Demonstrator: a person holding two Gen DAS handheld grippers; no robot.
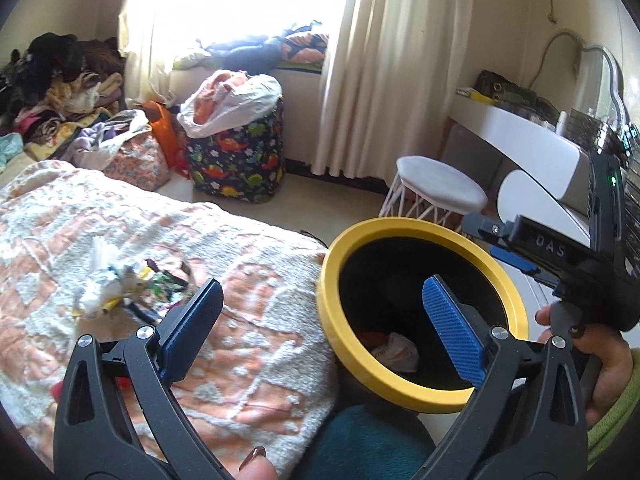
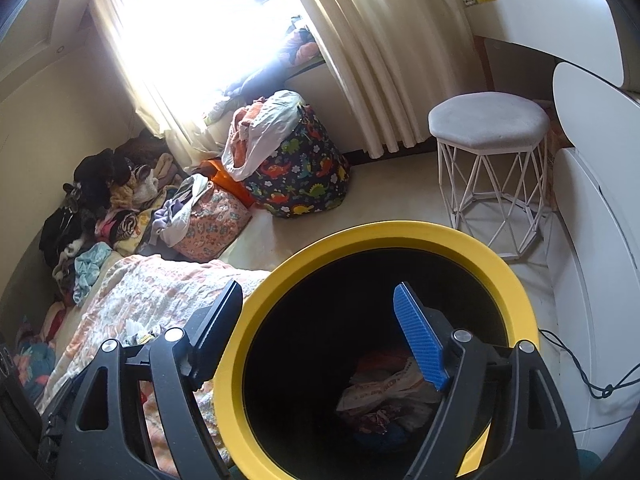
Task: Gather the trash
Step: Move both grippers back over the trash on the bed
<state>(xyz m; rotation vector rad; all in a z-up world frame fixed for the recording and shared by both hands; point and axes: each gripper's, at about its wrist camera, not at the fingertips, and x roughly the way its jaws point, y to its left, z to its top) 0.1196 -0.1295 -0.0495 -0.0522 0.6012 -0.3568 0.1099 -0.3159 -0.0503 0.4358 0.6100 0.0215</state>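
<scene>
Yellow-rimmed black bin (image 2: 376, 236) holding crumpled wrappers (image 2: 392, 396), both claws spread, empty

Your yellow-rimmed black bin (image 2: 400, 236) stands right of the bed, crumpled wrappers (image 2: 394, 396) inside; more trash (image 1: 120, 284) lies left.

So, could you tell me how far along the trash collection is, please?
Partly done: crumpled wrappers already lie in the bin. In hand: nothing; the left tongs and right tongs both stand open and empty by the bin's mouth. Left: a pile of tissues and wrappers on the blanket.
</scene>
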